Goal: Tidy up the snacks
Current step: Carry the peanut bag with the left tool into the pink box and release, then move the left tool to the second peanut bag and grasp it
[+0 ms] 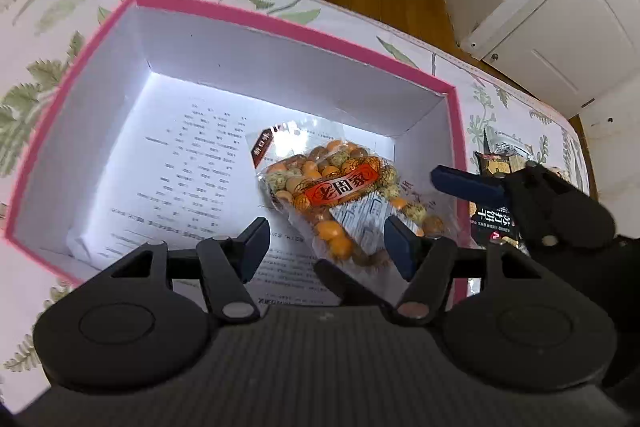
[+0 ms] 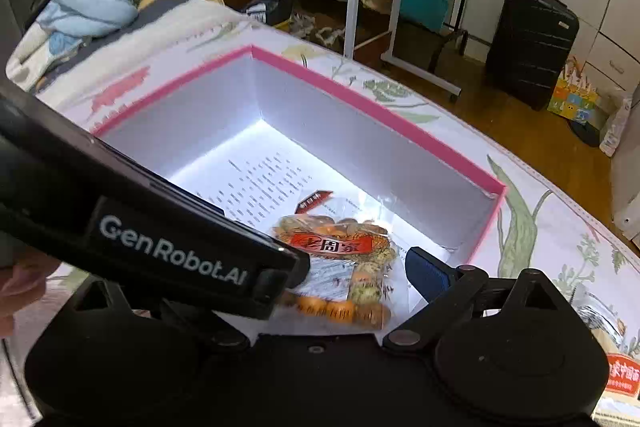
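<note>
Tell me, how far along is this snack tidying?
Just started, it seems. Done: one clear bag of mixed nuts lies inside the pink box. In hand: nothing; the left tongs and right tongs hover open over that bag. Left: a dark biscuit packet outside the box, and a red-labelled packet on the sheet.

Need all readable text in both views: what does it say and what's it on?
"GenRobot.AI": side of the left claw's body.
"老周家": red label on the snack bag in the pink-rimmed box.
Printed sheet on the box floor: too small to read.
Dark snack packet outside the box: large characters, partly hidden, unreadable.
Orange packet: cut off, blurred.
</note>
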A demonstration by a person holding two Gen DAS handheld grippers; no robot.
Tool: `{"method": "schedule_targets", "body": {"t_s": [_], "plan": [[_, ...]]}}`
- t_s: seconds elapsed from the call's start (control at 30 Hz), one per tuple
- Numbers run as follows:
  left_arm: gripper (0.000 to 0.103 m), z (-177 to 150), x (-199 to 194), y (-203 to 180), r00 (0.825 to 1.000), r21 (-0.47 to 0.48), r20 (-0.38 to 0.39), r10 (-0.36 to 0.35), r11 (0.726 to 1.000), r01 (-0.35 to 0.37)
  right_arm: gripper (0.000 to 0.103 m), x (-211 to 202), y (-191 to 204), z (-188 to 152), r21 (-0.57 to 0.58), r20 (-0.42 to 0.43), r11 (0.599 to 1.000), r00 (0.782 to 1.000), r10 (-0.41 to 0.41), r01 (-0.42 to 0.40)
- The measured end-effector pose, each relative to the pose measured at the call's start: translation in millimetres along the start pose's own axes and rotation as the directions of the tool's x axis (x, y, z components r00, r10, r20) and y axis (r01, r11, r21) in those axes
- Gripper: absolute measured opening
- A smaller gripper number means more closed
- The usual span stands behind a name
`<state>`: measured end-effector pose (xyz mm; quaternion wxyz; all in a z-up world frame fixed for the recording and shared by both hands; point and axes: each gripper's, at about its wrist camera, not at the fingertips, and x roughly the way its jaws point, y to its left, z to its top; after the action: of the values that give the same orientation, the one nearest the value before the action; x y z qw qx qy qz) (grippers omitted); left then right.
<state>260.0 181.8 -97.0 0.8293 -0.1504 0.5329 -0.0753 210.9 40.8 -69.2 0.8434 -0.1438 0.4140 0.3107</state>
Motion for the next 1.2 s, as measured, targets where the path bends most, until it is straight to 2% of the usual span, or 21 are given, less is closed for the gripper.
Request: {"method": "schedule_targets", "body": {"t_s": [0.1,0.37,0.63,0.77,0.93,1.1,1.2], "plan": [[0.063,-6.7,-17.2,-7.7,0.999,0.030,0.032,0.006,1.000,-0.007,0.097,-22.7,3.0,-3.6,0.010,0.026,1.000,1.000,0.011,-0.011],[0.070,-33.1,-69.1,-39.2,0.992,0.144,0.125,0.028,0.989,-0.046,0.097,-80.1,5.4,-26.7,-0.001,0.065,1.000,0.997,-0.030,0.030],[0.072,-61.0,-104.7,-77.8,0.988,0.238,0.155,0.020,0.970,-0.057,0.098,-139.3,-38.6,-71.2,0.112,0.069,0.993,0.997,-0.035,0.027],[0.072,-75.7,-104.2,-102.3,0.992,0.297,0.124,-0.009,0.955,-0.028,0.098,-169.2,-72.0,-99.3,0.171,0.092,0.984,0.994,-0.064,0.048],[0.072,-91.5,-84.4,-129.4,0.997,0.328,0.060,-0.051,0.944,0.028,0.097,-193.6,-108.0,-137.1,0.205,0.103,0.976,0.990,-0.098,0.076],[0.071,-112.3,-46.9,-157.4,0.996,0.346,-0.044,-0.077,0.934,0.087,0.097,-193.9,-125.6,-175.3,0.194,0.070,0.979,0.995,-0.074,0.059],[0.071,-127.5,-20.2,-176.8,0.993,0.347,-0.096,-0.074,0.932,0.103,0.097,-181.7,-124.7,-193.5,0.122,0.022,0.992,0.999,-0.039,0.036]]}}
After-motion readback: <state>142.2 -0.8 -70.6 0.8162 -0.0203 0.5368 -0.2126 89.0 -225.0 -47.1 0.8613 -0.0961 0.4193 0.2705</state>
